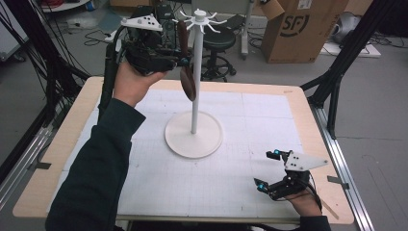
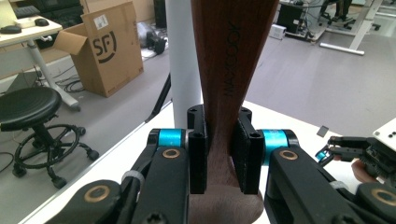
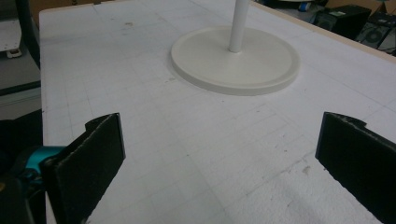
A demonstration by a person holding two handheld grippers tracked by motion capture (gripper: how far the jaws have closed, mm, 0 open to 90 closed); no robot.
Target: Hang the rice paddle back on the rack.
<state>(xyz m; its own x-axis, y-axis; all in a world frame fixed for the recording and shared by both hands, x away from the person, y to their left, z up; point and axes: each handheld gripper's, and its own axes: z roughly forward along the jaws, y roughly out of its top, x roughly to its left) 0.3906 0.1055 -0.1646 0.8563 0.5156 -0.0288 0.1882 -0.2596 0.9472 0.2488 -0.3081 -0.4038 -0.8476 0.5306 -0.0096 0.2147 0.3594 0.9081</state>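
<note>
A dark wooden spoon hangs upright beside the pole of a white hook stand, its bowl down and its handle up near the hooks. My left gripper is raised at the table's far left and shut on the handle. In the left gripper view the pads press both sides of the spoon, with the pole just behind. My right gripper rests low at the near right, open. Nothing lies between its jaws, and they face the stand's round base.
The stand's base sits mid-table on a white gridded mat. Beyond the far edge stand a black stool and a cardboard box. A black frame leg rises at the right corner.
</note>
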